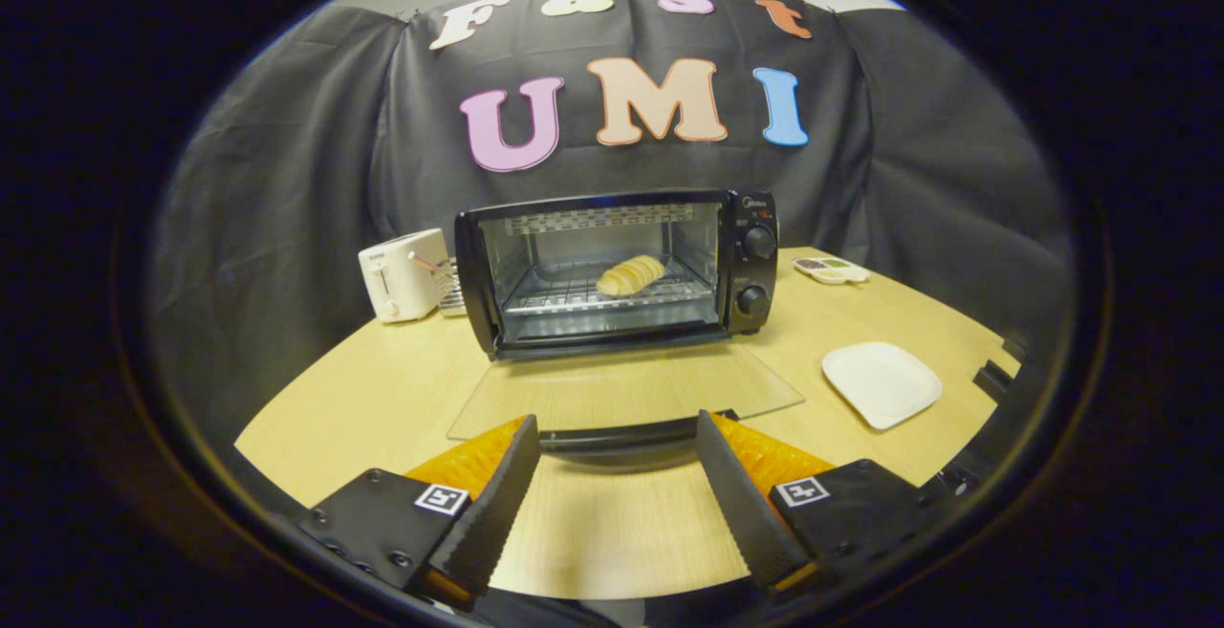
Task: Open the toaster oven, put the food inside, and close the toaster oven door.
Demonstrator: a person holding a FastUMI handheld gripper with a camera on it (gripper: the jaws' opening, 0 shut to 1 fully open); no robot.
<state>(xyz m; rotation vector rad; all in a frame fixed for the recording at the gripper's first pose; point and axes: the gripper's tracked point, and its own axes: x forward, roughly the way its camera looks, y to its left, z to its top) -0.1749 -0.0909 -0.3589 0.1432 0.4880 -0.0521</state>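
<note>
One bun (630,275) on the oven (617,270) rack.
Door (626,389) down; gripper (618,437) wide, handle (622,437) between fingertips, untouched.

We are seeing a black toaster oven (617,270) with a silvery wire rack (583,295), and on it the food (630,275) is showing pale yellow with light ribbed stripes. Its clear glass door (626,389) is lying over the light wood-grain table (363,399). We are noting a white toaster (402,274), a plain white plate (882,382), and a small white tray (832,270) holding dark and green patches.
</note>
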